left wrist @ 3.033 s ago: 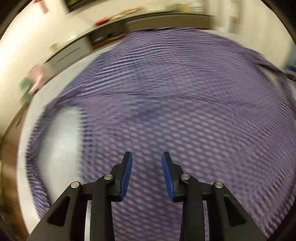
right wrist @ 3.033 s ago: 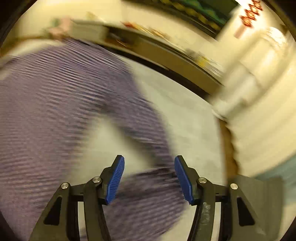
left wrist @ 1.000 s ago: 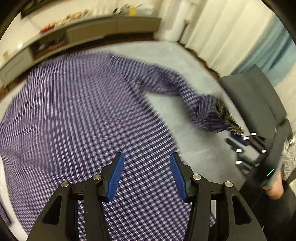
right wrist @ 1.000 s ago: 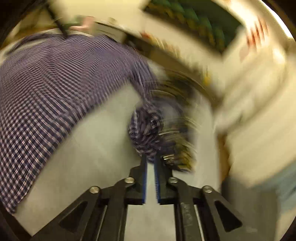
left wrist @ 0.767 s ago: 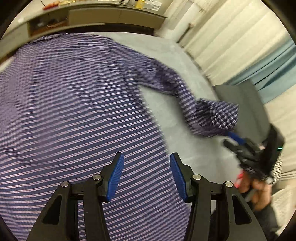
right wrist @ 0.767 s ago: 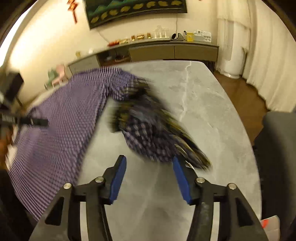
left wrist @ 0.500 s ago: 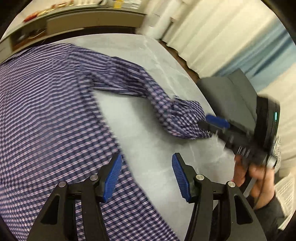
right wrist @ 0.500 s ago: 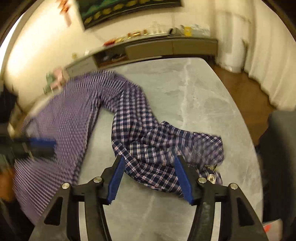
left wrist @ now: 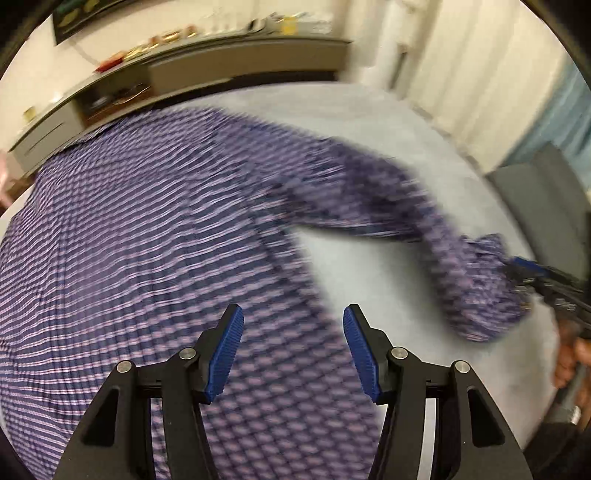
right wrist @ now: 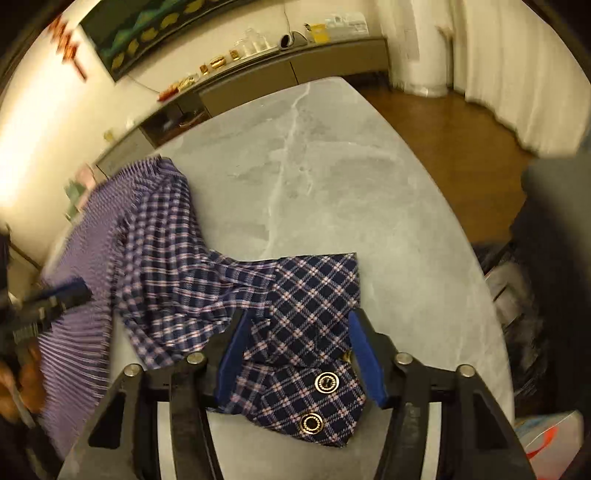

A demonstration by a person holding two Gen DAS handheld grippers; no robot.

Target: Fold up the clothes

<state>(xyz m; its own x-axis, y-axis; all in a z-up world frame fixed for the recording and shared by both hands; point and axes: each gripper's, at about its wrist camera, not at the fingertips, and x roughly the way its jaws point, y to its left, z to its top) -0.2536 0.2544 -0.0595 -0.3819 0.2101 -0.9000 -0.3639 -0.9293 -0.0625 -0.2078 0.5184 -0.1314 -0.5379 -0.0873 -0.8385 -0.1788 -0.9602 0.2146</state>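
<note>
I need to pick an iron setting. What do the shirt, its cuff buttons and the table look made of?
Shirt: thin woven checked fabric, probably cotton or a blend; it creases softly. Cuff buttons: shiny, gold-rimmed, metal-looking. Table: grey veined stone or a stone-look slab, matte.

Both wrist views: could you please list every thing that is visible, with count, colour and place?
Shirt: one, purple and navy check, spread on the table.
Sleeve cuff: one, darker check, two round gold-rimmed buttons, lying between the right gripper's fingers.
Table: one, grey marble.
Sideboard: one, grey-brown, along the far wall, small items on top.
Wall picture: one, dark with green and yellow, above the sideboard.
Curtains: pale, right side.
Chair: one, grey, beside the table.
Left gripper: black, blue pads, open above the shirt.
Right gripper: black, blue pads, jaws closing around the cuff.
Hand: one, holding the right gripper.
</note>
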